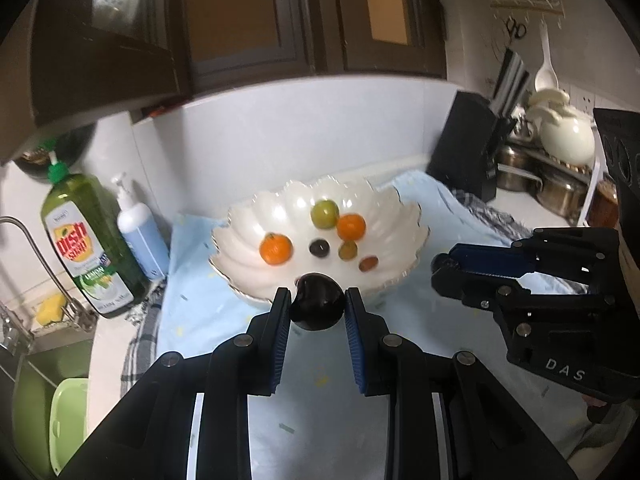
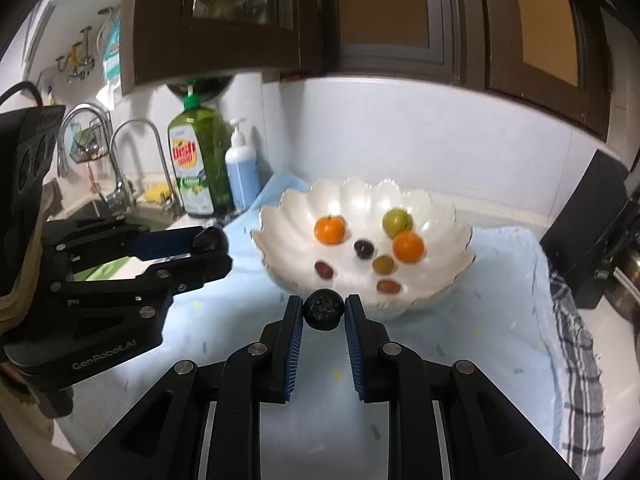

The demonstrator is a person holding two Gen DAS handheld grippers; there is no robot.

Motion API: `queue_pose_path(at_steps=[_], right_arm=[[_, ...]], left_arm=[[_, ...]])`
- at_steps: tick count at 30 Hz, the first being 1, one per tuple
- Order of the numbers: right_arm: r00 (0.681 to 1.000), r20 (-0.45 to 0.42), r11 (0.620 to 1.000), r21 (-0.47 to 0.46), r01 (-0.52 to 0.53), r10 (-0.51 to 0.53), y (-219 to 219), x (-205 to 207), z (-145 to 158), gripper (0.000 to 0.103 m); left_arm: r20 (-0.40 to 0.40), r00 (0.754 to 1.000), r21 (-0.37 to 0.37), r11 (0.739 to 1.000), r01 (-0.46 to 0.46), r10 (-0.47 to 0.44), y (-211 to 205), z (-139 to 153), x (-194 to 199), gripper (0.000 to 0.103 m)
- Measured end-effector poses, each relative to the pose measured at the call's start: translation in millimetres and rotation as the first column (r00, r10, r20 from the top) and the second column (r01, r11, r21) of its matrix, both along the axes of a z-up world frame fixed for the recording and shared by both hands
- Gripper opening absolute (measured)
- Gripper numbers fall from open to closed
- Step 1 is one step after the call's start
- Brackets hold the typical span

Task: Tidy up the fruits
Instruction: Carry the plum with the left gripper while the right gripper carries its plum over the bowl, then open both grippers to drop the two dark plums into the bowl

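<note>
Gripping, left gripper [image 1: 318, 300]: clenched on a smooth dark plum [image 1: 318, 307], held just before the bowl's near rim.
Right gripper [image 2: 324, 310]: clamped on a wrinkled dark fruit [image 2: 324, 309], also at the near rim.
Scalloped white bowl [image 2: 448, 216]: on a light blue cloth [image 2: 500, 304], holding two oranges [image 2: 329, 230], a green fruit [image 2: 397, 221] and small dark and reddish fruits.
Behind: dish soap bottle [image 1: 86, 236].

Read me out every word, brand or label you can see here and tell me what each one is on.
"DAS": white letters on the body of the right gripper.
"GenRobot.AI": pale letters on the body of the left gripper.
"Dish" and "LEMON": label of the green dish soap bottle; its second red word and small print are too blurred.
Blue pump bottle: nothing readable.
</note>
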State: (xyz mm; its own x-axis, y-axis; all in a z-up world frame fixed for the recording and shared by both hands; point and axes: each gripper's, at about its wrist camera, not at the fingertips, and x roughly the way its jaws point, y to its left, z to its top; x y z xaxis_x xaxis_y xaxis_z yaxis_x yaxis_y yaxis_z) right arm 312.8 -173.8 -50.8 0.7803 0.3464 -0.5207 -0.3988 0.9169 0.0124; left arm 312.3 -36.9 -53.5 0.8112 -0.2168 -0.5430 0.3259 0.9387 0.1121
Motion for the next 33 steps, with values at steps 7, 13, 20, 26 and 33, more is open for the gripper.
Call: queue_pose_path(at_steps=[7, 13, 20, 26, 33], right_arm=[[0.996, 0.080, 1.000, 0.009, 0.027, -0.028, -4, 5, 20, 0.023], [0.989, 0.131, 0.998, 0.022, 0.060, -0.062, -12, 16, 33, 0.023], [0.984, 0.155, 0.996, 0.029, 0.088, -0.091, -20, 35, 42, 0.023], [0.980, 0.162, 0.993, 0.031, 0.111, -0.115, -26, 58, 46, 0.023], [0.979, 0.149, 0.991, 0.020, 0.136, -0.137, -29, 84, 42, 0.023]], left_arm=[[0.063, 0.998, -0.025, 1.000, -0.019, 0.020, 2, 20, 3, 0.027], [0.110, 0.993, -0.057, 0.998, -0.034, 0.040, 0, 36, 15, 0.027], [0.138, 0.989, -0.089, 0.995, -0.048, 0.060, -7, 48, 37, 0.027], [0.133, 0.989, -0.090, 0.995, -0.053, 0.065, -13, 49, 60, 0.027], [0.109, 0.992, -0.086, 0.995, -0.055, 0.064, -18, 47, 92, 0.027]])
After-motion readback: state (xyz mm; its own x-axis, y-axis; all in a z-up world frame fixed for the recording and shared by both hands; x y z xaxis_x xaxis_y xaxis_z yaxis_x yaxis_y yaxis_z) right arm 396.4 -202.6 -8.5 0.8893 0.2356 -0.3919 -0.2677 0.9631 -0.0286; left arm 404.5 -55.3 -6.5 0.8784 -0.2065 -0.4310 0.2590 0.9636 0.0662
